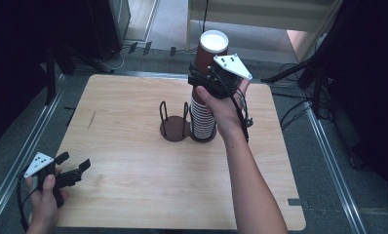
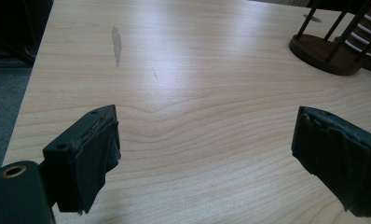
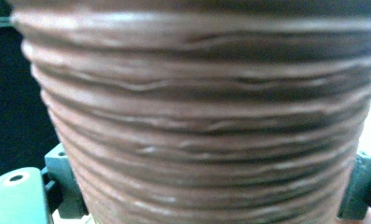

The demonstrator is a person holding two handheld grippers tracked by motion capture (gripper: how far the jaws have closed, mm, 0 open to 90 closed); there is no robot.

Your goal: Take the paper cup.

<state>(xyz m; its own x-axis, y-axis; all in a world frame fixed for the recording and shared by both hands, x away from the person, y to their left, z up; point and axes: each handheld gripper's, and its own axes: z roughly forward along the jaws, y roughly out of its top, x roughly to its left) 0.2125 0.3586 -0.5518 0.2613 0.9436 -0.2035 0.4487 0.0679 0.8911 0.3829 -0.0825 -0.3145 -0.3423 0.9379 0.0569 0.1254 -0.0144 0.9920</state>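
A tall stack of brown paper cups (image 1: 205, 105) is seen near the middle of the table (image 1: 133, 146), its foot set in the right ring of a dark two-ring cup holder (image 1: 175, 127). The holder's left ring, w/ thin upright rods, is bare. The top cup's white inside (image 1: 214, 41) is shown facing up, above the rest of the stack.

The right tongs (image 1: 201, 83) are clamped round the upper part of the stack, w/ the person's right hand (image 1: 221, 109) behind them and the forearm stretched in from the bottom edge. In the right gripper view the ribbed rims of the cups (image 3: 207, 121) are pressed between both jaws, one jaw at each lower corner; focus is soft there.

The left tongs (image 1: 76, 168) are held low at the near-left corner of the table, well apart from the stack, in the left hand (image 1: 45, 192). They are released: in the left gripper view the jaws are spread wide w/ bare wood between them. The holder's base (image 2: 324, 52) is seen far off at upper right there.
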